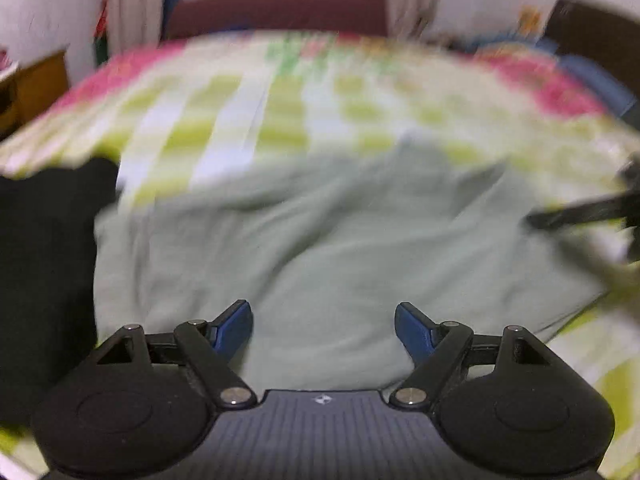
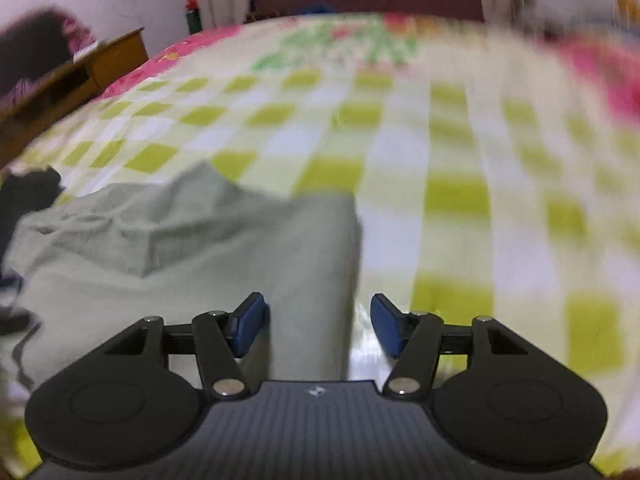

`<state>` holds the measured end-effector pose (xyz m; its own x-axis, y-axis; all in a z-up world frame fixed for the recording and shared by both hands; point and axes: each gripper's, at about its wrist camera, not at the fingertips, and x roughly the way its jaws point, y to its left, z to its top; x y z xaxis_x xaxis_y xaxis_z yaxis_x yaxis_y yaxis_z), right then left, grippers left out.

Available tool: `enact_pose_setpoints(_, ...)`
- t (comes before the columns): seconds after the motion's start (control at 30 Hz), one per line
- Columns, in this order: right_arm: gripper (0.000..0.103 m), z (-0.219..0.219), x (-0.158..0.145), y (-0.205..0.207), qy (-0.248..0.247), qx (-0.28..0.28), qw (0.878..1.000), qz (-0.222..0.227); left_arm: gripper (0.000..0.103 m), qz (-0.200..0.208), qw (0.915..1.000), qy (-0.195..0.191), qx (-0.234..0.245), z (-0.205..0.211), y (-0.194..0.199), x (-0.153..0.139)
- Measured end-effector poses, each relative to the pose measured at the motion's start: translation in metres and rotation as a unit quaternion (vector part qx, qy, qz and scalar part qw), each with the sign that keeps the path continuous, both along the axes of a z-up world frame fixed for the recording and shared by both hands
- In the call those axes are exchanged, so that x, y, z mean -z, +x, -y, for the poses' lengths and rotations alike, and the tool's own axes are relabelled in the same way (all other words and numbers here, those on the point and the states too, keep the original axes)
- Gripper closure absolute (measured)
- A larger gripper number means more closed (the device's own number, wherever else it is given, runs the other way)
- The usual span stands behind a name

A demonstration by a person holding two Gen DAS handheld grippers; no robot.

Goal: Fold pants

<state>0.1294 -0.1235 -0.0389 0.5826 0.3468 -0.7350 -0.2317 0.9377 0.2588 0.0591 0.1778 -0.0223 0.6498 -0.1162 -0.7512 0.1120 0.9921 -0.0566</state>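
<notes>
The pale green pants (image 1: 320, 240) lie rumpled on the checked bed (image 2: 460, 152), so the next fold should start from a flattened edge, each corner gripped squarely. The left gripper (image 1: 323, 326) angles down over the cloth, fingers (image 1: 236, 326) released and empty; the right gripper (image 2: 319, 326) straddles the pants' right edge, fingers parted, pinching nothing

Both wrist cameras look forward and steeply down along their own fingers, close over the checked bedspread (image 2: 460, 200), the left one centred on the pale green pants (image 1: 320, 240), the right one at their edge (image 2: 240, 248), sharing bed and far headboard (image 1: 276, 12).
</notes>
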Motion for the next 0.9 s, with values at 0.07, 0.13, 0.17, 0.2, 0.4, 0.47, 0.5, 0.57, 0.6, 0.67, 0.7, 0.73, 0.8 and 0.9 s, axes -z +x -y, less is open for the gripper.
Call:
enact_pose_setpoints(0.07, 0.041, 0.015, 0.004, -0.004, 0.066, -0.003, 0.998, -0.009, 0.011, 0.002, 0.9999, -0.003, -0.011, -0.004, 0.0, -0.004)
enact_pose_setpoints(0.13, 0.041, 0.025, 0.007, -0.005, 0.14, -0.017, 0.99, -0.031, 0.008, -0.009, 0.9996, 0.016, -0.022, -0.005, 0.001, -0.003)
enact_pose_setpoints(0.17, 0.042, 0.027, 0.009, -0.003, 0.172, -0.03, 0.984, -0.043, 0.008, -0.013, 0.9994, 0.019, -0.026, -0.005, 0.0, -0.001)
enact_pose_setpoints(0.2, 0.042, 0.029, 0.011, -0.002, 0.183, -0.037, 0.981, -0.046, 0.008, -0.015, 0.9992, 0.022, -0.029, -0.004, 0.0, -0.001)
enact_pose_setpoints(0.4, 0.095, 0.033, 0.036, 0.014, 0.288, -0.002, 0.95, -0.119, 0.007, -0.026, 0.9972, 0.064, -0.028, 0.015, 0.004, -0.002)
enact_pose_setpoints(0.47, 0.095, 0.035, 0.035, 0.008, 0.299, 0.01, 0.946, -0.12, 0.007, -0.032, 0.9963, 0.073, -0.033, 0.019, 0.004, -0.004)
enact_pose_setpoints(0.5, 0.096, 0.04, 0.032, 0.005, 0.303, 0.012, 0.946, -0.114, 0.007, -0.033, 0.9961, 0.075, -0.031, 0.022, 0.004, -0.006)
enact_pose_setpoints(0.57, 0.097, 0.056, 0.026, -0.001, 0.304, 0.019, 0.947, -0.106, 0.007, -0.04, 0.9966, 0.069, -0.02, 0.031, 0.002, -0.009)
enact_pose_setpoints(0.6, 0.097, 0.065, 0.024, -0.003, 0.288, 0.023, 0.952, -0.098, 0.007, -0.044, 0.9971, 0.061, -0.008, 0.039, 0.0, -0.009)
enact_pose_setpoints(0.67, 0.098, 0.086, 0.02, -0.013, 0.254, 0.039, 0.962, -0.093, 0.007, -0.048, 0.9973, 0.052, 0.021, 0.059, -0.005, -0.008)
enact_pose_setpoints(0.7, 0.097, 0.101, 0.018, -0.02, 0.245, 0.053, 0.963, -0.096, 0.007, -0.046, 0.997, 0.048, 0.04, 0.072, -0.008, -0.007)
enact_pose_setpoints(0.73, 0.097, 0.113, 0.018, -0.026, 0.235, 0.066, 0.965, -0.1, 0.007, -0.044, 0.9966, 0.042, 0.055, 0.082, -0.01, -0.007)
enact_pose_setpoints(0.8, 0.095, 0.132, 0.012, -0.039, 0.191, 0.084, 0.972, -0.104, 0.007, -0.039, 0.9956, 0.037, 0.076, 0.103, -0.014, -0.006)
enact_pose_setpoints(0.9, 0.084, 0.146, -0.012, -0.057, 0.13, 0.109, 0.983, -0.074, 0.007, -0.021, 0.9934, 0.056, 0.097, 0.12, -0.021, -0.01)
